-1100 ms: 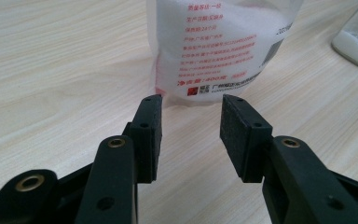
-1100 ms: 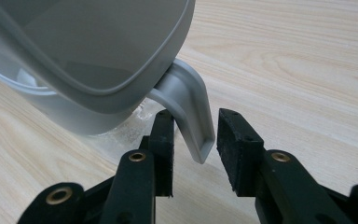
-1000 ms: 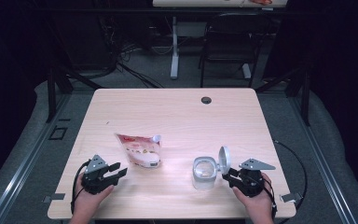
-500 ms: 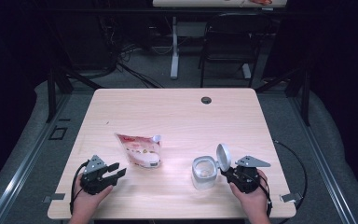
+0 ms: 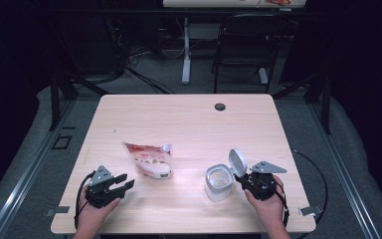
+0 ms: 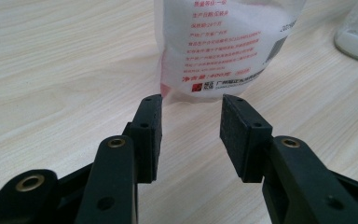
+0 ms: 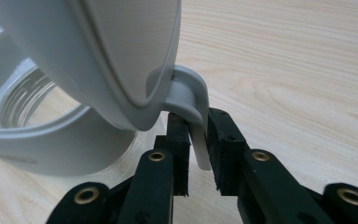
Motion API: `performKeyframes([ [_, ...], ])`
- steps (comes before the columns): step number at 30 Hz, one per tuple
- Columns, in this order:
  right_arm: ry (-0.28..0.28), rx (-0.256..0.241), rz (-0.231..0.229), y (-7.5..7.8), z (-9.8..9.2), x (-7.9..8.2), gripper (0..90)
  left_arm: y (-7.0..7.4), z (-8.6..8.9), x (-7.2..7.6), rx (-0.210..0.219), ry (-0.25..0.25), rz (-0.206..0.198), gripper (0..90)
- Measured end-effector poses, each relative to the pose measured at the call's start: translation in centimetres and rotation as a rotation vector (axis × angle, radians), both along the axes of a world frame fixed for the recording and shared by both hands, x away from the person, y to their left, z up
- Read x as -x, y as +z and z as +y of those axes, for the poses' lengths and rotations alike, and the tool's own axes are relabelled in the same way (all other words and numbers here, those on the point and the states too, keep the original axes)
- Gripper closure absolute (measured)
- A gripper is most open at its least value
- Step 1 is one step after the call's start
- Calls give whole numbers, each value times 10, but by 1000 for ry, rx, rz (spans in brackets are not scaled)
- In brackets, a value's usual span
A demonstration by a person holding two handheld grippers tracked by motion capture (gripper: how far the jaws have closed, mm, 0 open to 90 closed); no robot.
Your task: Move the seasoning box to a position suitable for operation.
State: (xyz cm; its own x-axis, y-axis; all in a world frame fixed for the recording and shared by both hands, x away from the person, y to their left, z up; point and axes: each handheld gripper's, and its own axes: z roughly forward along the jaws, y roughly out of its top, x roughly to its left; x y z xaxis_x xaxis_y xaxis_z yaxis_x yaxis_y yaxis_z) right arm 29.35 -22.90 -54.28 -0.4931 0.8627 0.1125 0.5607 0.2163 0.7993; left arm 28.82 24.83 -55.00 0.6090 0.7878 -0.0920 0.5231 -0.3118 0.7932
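Wide pale wooden desk, and on it, left of centre, a flat pouch with red print, lying on its side. Right of centre stands the clear jar with its grey collar, the round flip lid tipped upright on its hinge.

Over on the right, the right tongs are pinching the lid's grey tab between the pads, and the lid stands open above the jar mouth. It looks like the jar is being opened so the pouch can go in, though that's only a guess. To do this well: hold the tab squarely, swing the lid fully back along its hinge arc, and don't drag the jar sideways, because nothing else is steadying it.

The left tongs are spread and empty, low over the desk, pointing at the pouch's bottom edge just ahead, not touching it.

Poses: the right hand sits at the near edge, tongs aimed left towards the jar. The left hand rests near the front-left corner, tongs angled right towards the pouch.
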Motion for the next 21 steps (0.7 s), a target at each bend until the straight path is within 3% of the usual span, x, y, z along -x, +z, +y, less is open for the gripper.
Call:
performKeyframes([
  [2,6,2,-1,0,-2,-4,788,0,0,0,-2,-1,0,592],
  [8,25,-55,12,-2,-8,-15,776,-1,-2,0,-5,-4,2,589],
  [10,25,-53,1,-3,-8,-16,778,-1,-1,0,-7,-3,3,589],
  [13,48,-9,-26,-2,-6,-18,784,-1,-1,0,-7,-4,2,589],
  [21,59,-19,-42,-5,-1,-22,786,-2,-2,0,-12,-5,6,588],
])
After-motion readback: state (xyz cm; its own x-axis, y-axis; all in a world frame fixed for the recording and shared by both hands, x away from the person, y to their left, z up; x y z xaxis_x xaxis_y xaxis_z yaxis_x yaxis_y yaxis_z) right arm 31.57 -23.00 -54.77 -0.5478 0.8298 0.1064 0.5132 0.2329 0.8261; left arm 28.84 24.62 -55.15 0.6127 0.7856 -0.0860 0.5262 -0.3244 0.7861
